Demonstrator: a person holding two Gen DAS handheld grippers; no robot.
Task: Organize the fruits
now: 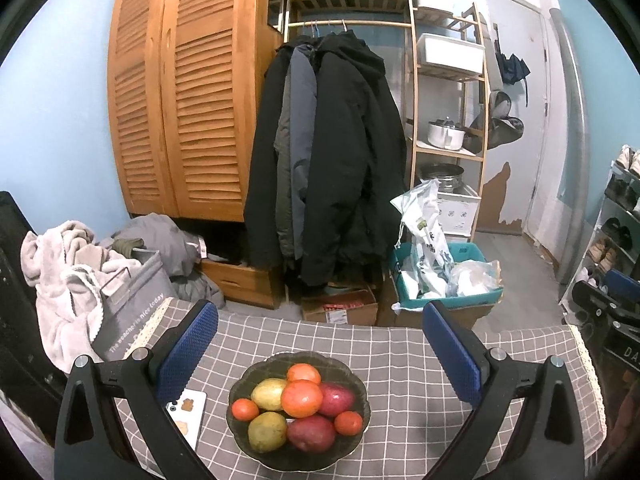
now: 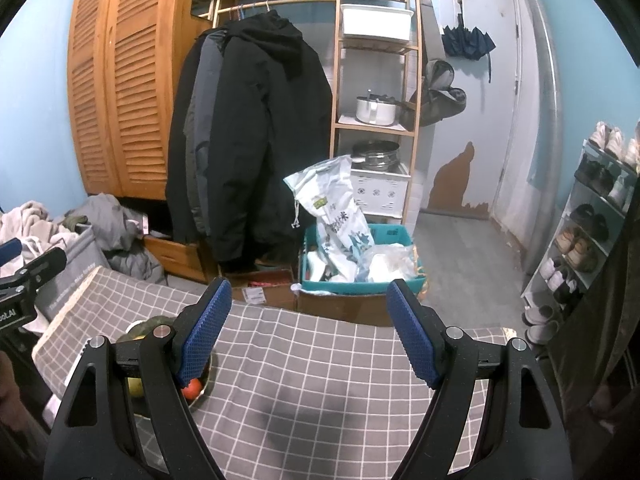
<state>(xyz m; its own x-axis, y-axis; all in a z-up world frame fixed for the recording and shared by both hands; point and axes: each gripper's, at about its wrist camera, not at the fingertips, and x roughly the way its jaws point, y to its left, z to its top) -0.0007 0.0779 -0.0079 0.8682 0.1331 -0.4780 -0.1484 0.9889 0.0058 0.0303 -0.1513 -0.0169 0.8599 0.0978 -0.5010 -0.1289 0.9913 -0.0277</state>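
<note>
Nearest the left camera, the left gripper [image 1: 320, 344] hangs with its jaws spread wide and nothing between them, right over the dark bowl [image 1: 352, 376], which stands on the checked tablecloth [image 1: 420, 360] toward the table's left side. All the fruit in view is heaped in that bowl: a large orange-red fruit [image 1: 301, 398] on top, yellow-green ones [image 1: 267, 432], dark red ones [image 1: 311, 433] and small orange ones [image 1: 348, 423] around it. A phone [image 1: 188, 412] lies just left of the bowl. The right gripper [image 2: 310, 328] is likewise wide apart and empty, over bare cloth right of the bowl. This fits either fruit still to be sorted out or fruit already gathered in; the scene does not settle which. Beyond the far edge hang coats [image 1: 328, 152].
</note>
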